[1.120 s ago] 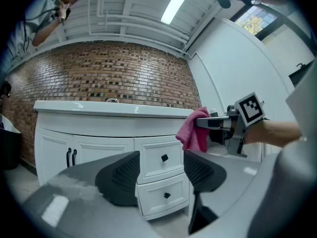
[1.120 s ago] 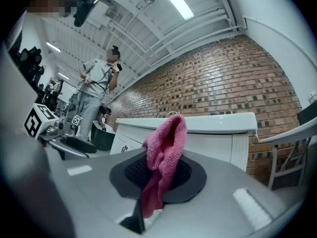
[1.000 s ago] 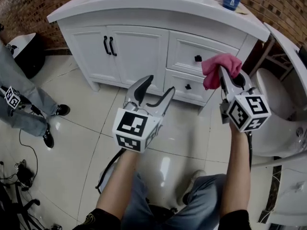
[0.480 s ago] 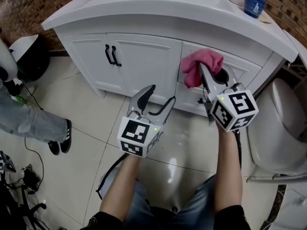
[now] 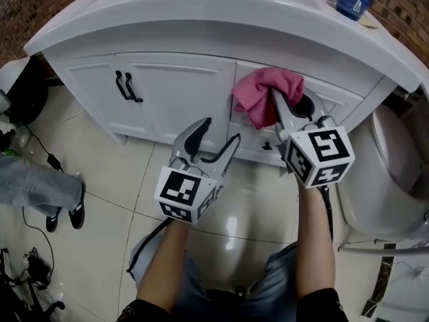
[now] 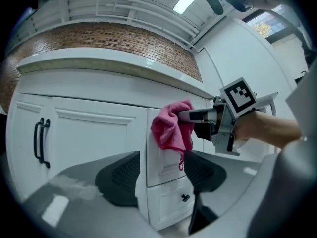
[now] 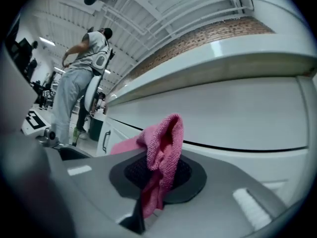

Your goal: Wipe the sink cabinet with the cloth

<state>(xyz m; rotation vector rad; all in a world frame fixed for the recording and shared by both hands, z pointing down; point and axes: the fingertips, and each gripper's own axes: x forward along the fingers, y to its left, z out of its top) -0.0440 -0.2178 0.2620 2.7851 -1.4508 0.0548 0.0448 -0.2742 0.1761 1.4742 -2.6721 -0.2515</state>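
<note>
In the head view, the right gripper [image 5: 277, 106] was clenched on the pink cloth [image 5: 263, 91]. It held the cloth against, or just in front of, the upper drawer front of the white sink cabinet [image 5: 174, 92], near the seam with the door. Whether the cloth really touched the panel could not be decided there. The left gripper [image 5: 216, 136] hung lower, in front of the cabinet, with its jaws spread and nothing in them.

In the left gripper view, its own two dark pads [image 6: 119, 178] stood well apart, with only the cabinet front visible between them. Beyond them the cloth lay bunched at the top corner of the drawer, and a loose tail hung down from it.

In the right gripper view, the jaws were closed on a fold of the cloth. The rest of it stood up and spilled over the pad, close under the counter edge. A person [image 7: 81, 78] stood far behind.

The cloth looked light, soft and limp. It will probably fold and drag rather than slide flat. A grip on a thick bunch near its middle, as here, seems best, because a thin edge could slip out under rubbing.
</note>
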